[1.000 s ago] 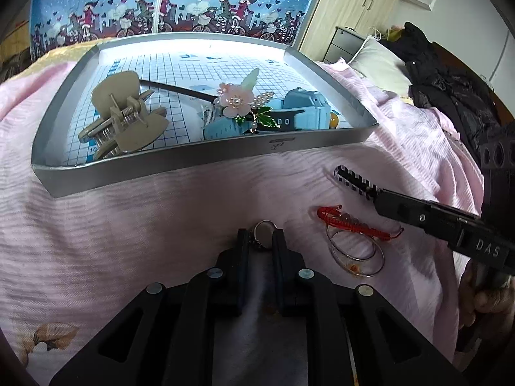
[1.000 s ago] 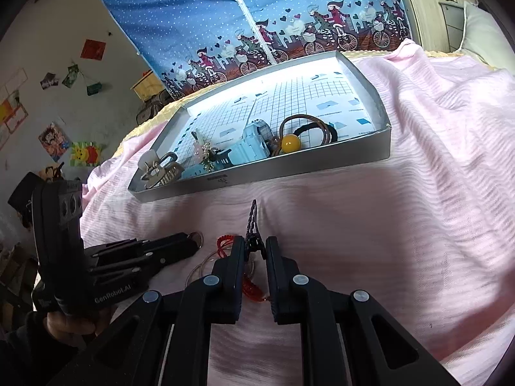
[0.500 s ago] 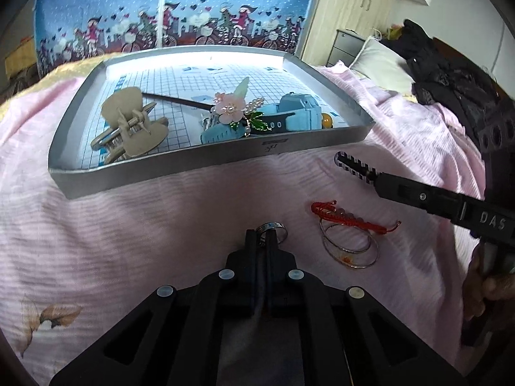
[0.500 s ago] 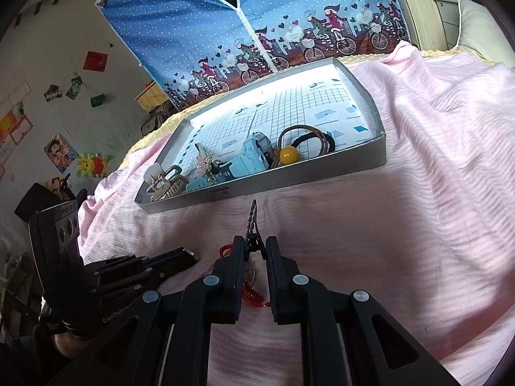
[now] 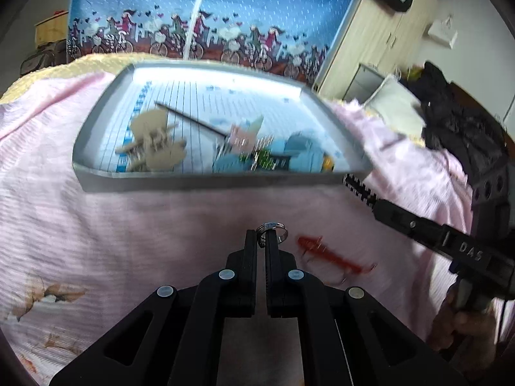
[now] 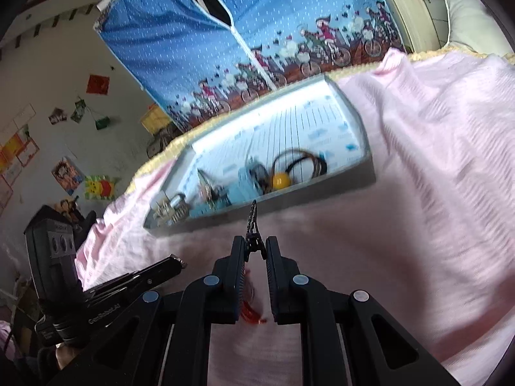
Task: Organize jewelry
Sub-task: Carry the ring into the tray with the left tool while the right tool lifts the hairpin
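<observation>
- Nearest, left gripper (image 5: 261, 241): fingers drawn almost together, pinching a small silver ring (image 5: 271, 230) at their tips; the ring stands out past the fingertips, above the pink bedspread (image 5: 128, 225).
- Right gripper (image 6: 254, 247): fingers narrowed onto the butt end of a black toothed hair clip (image 6: 252, 225), which points forward toward the tray; in the left wrist view the same clip (image 5: 358, 187) juts from the right, its toothed tip just short of the tray's near right corner.
- Red cord bracelet (image 5: 328, 255): lying on the bedspread just right of the left gripper's tips, blurred; in the right wrist view red cord (image 6: 251, 312) shows below and between the right gripper's fingers.
- Hands: one hand (image 5: 463, 328) wraps the right gripper's handle at the lower right edge of the left wrist view; the other hand (image 6: 61, 358) is partly seen under the left gripper at the lower left of the right wrist view.
- Grey tray (image 5: 193, 183): farther off on the bedspread, apart from both grippers, with a grid-printed floor.
- Tray contents, blurred: beige claw clip (image 5: 154, 144) at left, pink flower hairpin (image 5: 243, 133) in the middle, light blue watch (image 5: 299, 151) at right, yellow bead (image 6: 281, 180) on a dark hair tie (image 6: 305, 159).
- Blue curtain (image 5: 209, 9) printed with cyclists: behind the tray.
</observation>
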A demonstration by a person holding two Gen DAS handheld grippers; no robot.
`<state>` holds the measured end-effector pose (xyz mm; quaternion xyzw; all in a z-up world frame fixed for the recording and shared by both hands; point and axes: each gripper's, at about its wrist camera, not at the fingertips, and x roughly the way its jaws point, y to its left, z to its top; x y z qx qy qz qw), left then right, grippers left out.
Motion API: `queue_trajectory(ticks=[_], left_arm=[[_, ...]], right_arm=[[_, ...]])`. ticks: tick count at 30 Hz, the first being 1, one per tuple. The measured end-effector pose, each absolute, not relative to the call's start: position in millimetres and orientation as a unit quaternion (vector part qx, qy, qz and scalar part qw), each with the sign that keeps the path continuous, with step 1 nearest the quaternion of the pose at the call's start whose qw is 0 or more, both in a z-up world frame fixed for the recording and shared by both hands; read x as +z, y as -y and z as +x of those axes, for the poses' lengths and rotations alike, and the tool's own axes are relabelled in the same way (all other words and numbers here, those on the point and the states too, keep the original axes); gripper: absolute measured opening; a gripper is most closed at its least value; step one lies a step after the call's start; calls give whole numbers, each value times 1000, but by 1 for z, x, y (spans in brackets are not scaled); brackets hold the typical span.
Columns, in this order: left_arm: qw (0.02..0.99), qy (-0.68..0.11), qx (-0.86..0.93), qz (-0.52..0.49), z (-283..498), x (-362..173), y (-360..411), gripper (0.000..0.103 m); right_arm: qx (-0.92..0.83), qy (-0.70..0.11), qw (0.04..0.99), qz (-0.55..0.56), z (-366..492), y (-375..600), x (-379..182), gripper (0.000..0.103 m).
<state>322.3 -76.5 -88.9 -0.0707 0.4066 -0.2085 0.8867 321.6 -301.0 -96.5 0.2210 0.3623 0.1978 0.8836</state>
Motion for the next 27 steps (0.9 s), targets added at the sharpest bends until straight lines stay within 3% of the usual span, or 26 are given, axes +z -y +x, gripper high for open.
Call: queue_trajectory(ticks=[8,27], left_arm=[[909,-359,-177,-113,350,-60,78,2],[896,-409,-118,-128,389,-86,69,3]], right_arm=[[188,-319,900,231,347,313,-88,13],[199,-340,893,215,381,291,-104,14]])
